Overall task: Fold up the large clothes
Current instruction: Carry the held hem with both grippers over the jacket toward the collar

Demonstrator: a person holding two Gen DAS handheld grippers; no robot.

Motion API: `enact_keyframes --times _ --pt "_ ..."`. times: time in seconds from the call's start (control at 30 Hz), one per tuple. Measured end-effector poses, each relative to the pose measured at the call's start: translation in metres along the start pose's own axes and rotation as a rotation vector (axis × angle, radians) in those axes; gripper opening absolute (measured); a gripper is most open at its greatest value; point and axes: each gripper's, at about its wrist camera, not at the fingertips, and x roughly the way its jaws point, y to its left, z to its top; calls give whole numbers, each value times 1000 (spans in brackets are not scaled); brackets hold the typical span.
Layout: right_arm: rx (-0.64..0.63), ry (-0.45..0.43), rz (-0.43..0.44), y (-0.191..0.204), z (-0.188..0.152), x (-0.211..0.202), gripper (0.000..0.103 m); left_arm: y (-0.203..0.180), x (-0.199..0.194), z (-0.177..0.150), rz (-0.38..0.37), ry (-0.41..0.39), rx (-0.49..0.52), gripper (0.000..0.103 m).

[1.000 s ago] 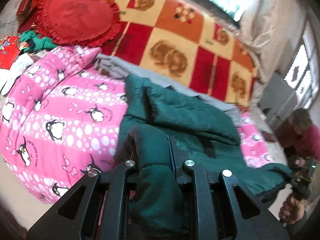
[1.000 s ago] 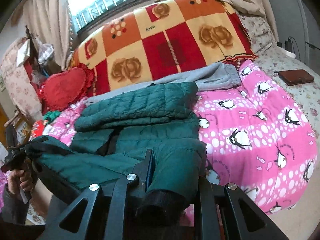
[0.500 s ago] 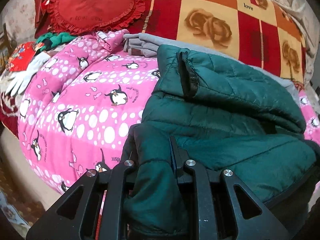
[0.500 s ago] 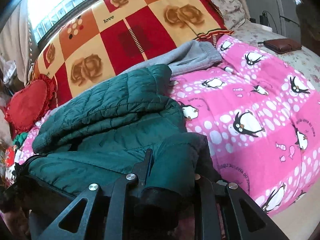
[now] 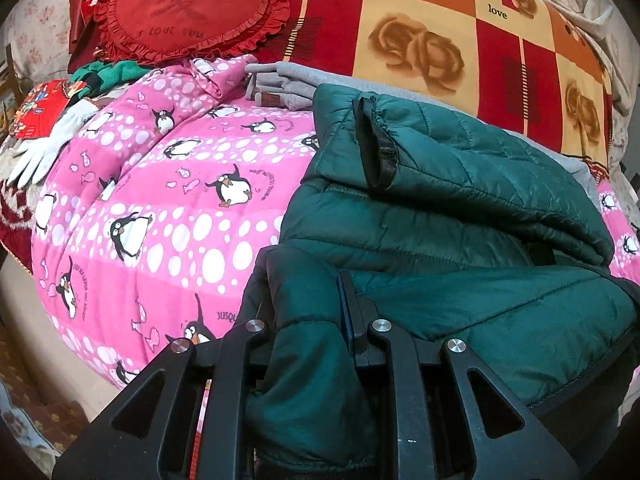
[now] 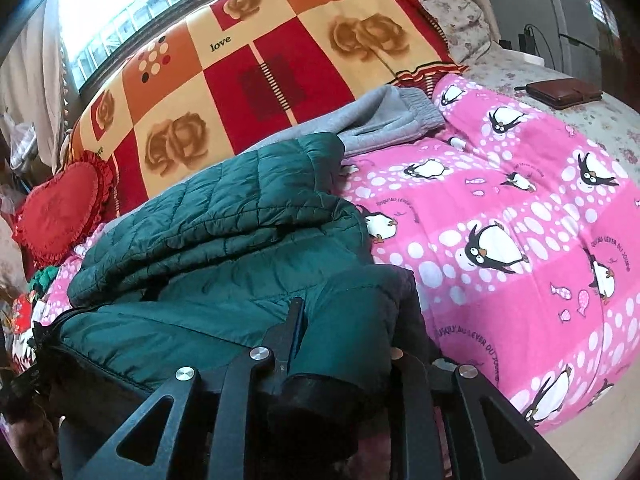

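Observation:
A dark green quilted puffer jacket (image 5: 460, 208) lies on a pink penguin blanket (image 5: 160, 208), its sleeves folded across the body. My left gripper (image 5: 308, 304) is shut on the jacket's near left corner, fabric bunched between the fingers. My right gripper (image 6: 344, 320) is shut on the near right corner of the jacket (image 6: 224, 232). Both hold the bottom edge raised over the jacket's lower part. The pink blanket (image 6: 520, 240) spreads to the right in the right wrist view.
A grey garment (image 5: 288, 84) lies behind the jacket, also in the right wrist view (image 6: 392, 116). A red heart cushion (image 5: 188, 12) and a checked rose blanket (image 5: 440, 32) sit at the back. A white glove (image 5: 44, 148) lies left. A brown wallet (image 6: 564, 92) lies far right.
Both grippers have carried the jacket's bottom edge forward and closer to the bed. The jacket now fills more of each view and the folded hem lies further over the body.

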Motion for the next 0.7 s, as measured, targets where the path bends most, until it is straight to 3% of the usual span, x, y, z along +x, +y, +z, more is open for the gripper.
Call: enact_keyframes --times 0.37,0.7 --pt "5 -26 -18 -2 0 -6 27 1 -1 0 5 -2 4 17" --pt "-26 -22 -41 2 0 -3 27 1 0 -1 5 -2 4 17"
